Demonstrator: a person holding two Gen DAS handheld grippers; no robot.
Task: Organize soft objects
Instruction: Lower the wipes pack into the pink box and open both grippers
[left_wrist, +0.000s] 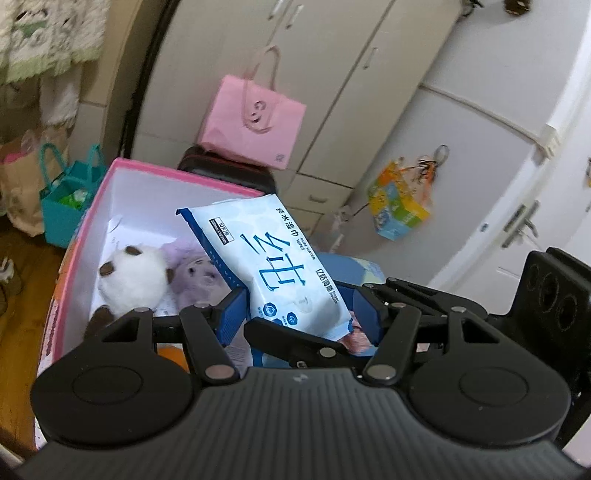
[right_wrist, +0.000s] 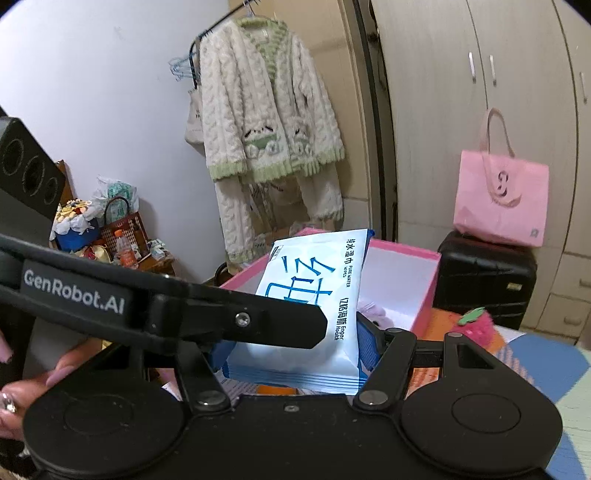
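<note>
A blue-and-white pack of wet wipes (left_wrist: 269, 258) is held upright over a pink box (left_wrist: 88, 236) with a white inside. Both grippers hold it at its lower end: my left gripper (left_wrist: 299, 314) is shut on the pack, and my right gripper (right_wrist: 295, 354) is shut on the same pack (right_wrist: 314, 295). In the box lie a white plush toy with brown ears (left_wrist: 129, 277) and a lilac plush toy (left_wrist: 195, 269). A pink strawberry-shaped plush (right_wrist: 476, 325) lies outside the box (right_wrist: 424, 299) to its right. The left gripper's arm crosses the right wrist view.
A pink tote bag (left_wrist: 251, 122) stands on a black suitcase (right_wrist: 484, 277) behind the box. White wardrobes stand behind. A teal bag (left_wrist: 66, 199) is on the floor to the left. A fluffy cardigan (right_wrist: 266, 125) hangs on the wall. A cluttered side table (right_wrist: 110, 240) stands at left.
</note>
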